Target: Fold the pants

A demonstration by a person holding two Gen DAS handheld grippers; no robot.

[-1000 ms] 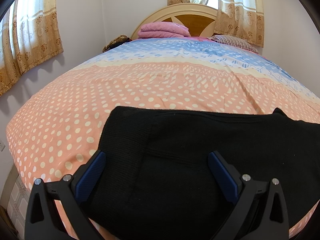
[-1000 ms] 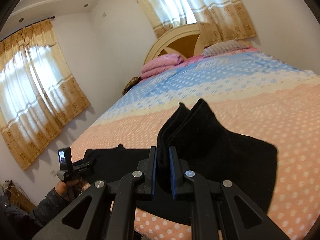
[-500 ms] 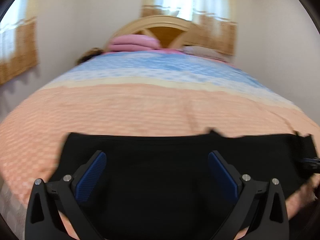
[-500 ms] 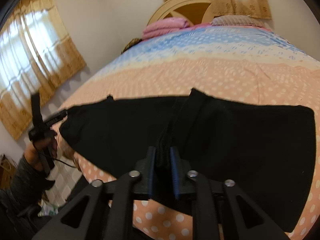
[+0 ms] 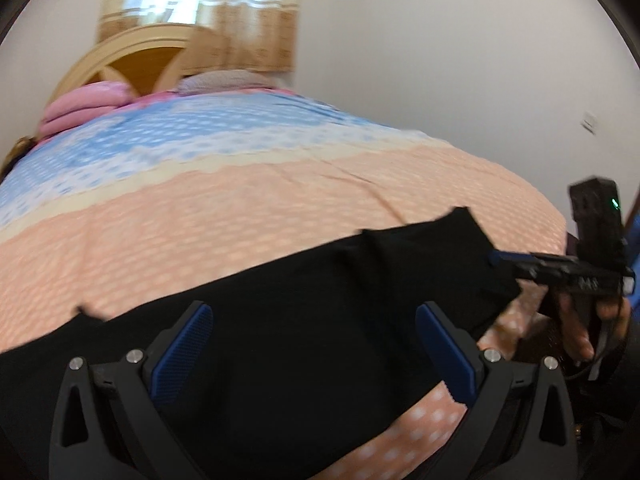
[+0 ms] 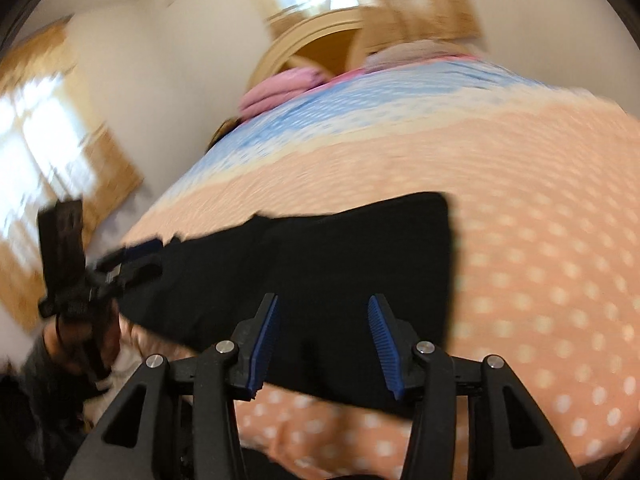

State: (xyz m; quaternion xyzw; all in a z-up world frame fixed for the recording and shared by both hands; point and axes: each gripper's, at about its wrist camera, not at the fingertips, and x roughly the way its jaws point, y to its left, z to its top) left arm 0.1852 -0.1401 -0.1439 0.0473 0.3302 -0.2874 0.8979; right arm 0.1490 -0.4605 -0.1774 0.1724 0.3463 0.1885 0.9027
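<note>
One black pants, two grippers, two pink pillows.

The black pants lie flat in a long folded band across the near edge of the bedspread, its dotted orange part underneath.

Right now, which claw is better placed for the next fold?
Left, probably: left claw stands wide open at the black pants' end; right claw has just been opening, fabric loose between its jaws.
</note>
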